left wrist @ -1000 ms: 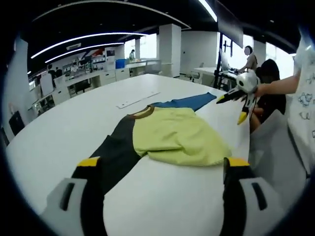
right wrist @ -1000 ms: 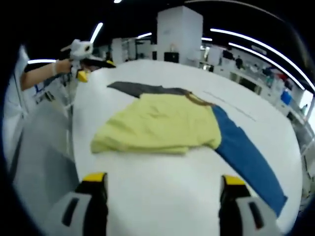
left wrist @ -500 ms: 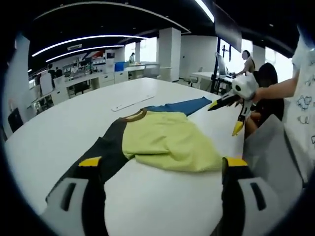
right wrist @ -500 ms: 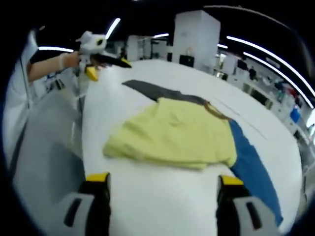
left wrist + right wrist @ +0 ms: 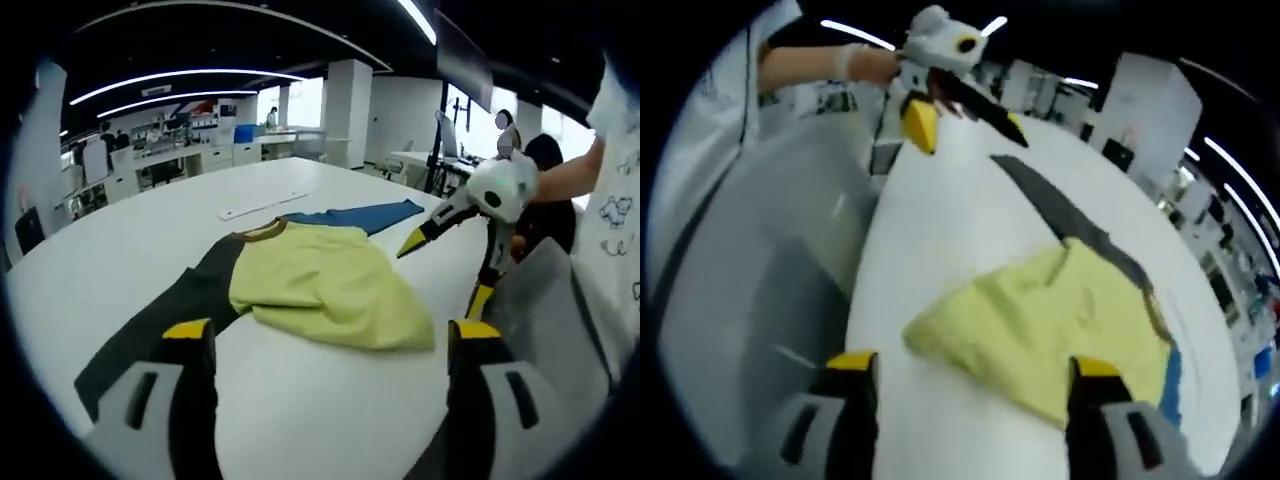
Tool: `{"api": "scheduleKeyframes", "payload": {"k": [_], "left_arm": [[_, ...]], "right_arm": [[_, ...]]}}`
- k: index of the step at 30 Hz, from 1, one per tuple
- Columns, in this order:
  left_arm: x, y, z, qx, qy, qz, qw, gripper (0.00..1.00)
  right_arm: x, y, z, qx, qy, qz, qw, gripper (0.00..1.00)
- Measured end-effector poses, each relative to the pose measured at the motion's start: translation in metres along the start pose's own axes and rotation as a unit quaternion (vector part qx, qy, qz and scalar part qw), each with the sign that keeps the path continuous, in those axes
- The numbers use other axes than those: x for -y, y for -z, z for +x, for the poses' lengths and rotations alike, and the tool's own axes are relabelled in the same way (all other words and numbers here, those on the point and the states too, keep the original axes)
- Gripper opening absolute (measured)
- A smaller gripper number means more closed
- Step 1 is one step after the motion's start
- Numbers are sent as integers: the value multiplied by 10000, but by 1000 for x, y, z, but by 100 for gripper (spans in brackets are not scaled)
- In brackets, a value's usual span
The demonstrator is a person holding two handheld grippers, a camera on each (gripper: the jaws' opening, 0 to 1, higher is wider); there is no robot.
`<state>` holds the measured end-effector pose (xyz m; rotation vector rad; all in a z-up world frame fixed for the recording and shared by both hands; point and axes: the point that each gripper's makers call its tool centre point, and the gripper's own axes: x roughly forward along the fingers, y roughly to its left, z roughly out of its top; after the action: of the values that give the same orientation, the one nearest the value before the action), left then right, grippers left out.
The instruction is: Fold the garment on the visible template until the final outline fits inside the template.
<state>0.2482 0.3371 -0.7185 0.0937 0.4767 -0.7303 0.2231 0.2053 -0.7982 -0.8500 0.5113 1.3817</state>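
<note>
Both my grippers wait over the white counter with the shirt lying between them.

My left gripper point(image 5: 322, 332) has its yellow-tipped fingers point(image 5: 187, 329) spread wide and holds nothing. My right gripper point(image 5: 971, 363) also has its fingers point(image 5: 852, 361) spread apart with nothing in them. Just past the left gripper lies the garment point(image 5: 320, 285), a yellow shirt flat on the counter point(image 5: 130, 245). A dark grey sleeve point(image 5: 160, 320) runs from the shirt toward my left gripper. A blue sleeve point(image 5: 355, 215) runs away from the shirt on its far side. A thin white strip point(image 5: 262, 204) lies on the counter just beyond the shirt's collar. In the right gripper view the shirt's yellow body point(image 5: 1050, 330) sits just ahead of the fingers. A person's hand point(image 5: 865, 63) holds the left gripper up past the grey sleeve.
</note>
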Motion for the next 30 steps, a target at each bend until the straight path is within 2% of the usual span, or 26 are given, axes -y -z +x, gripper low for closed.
{"api": "scheduleKeyframes", "payload": {"k": [4, 7, 13, 16, 18, 21, 24, 30], "left_arm": [[3, -1, -4, 61, -26, -101, 9999, 93], [2, 1, -6, 57, -61, -114, 9999, 92], [1, 3, -14, 121, -103, -209, 9997, 92], [4, 5, -16, 131, -119, -248, 9995, 92], [5, 6, -17, 131, -125, -282, 9994, 92], [6, 9, -18, 123, -128, -321, 9993, 92], [6, 12, -18, 119, -127, -357, 9992, 92], [8, 17, -16, 95, -115, -426, 9990, 92]], "right_arm": [[-8, -6, 14, -27, -210, -115, 9997, 64], [-12, -7, 23, -126, -321, -369, 9987, 59], [-16, -9, 37, -263, -560, -426, 9972, 52], [-16, -9, 41, -323, -620, -496, 9963, 45], [-16, -7, 44, -389, -662, -505, 9958, 43], [-19, -5, 47, -416, -780, -295, 9957, 44], [-19, -2, 50, -525, -717, -452, 9950, 36], [-13, 2, 54, -607, -656, -460, 9949, 31]]}}
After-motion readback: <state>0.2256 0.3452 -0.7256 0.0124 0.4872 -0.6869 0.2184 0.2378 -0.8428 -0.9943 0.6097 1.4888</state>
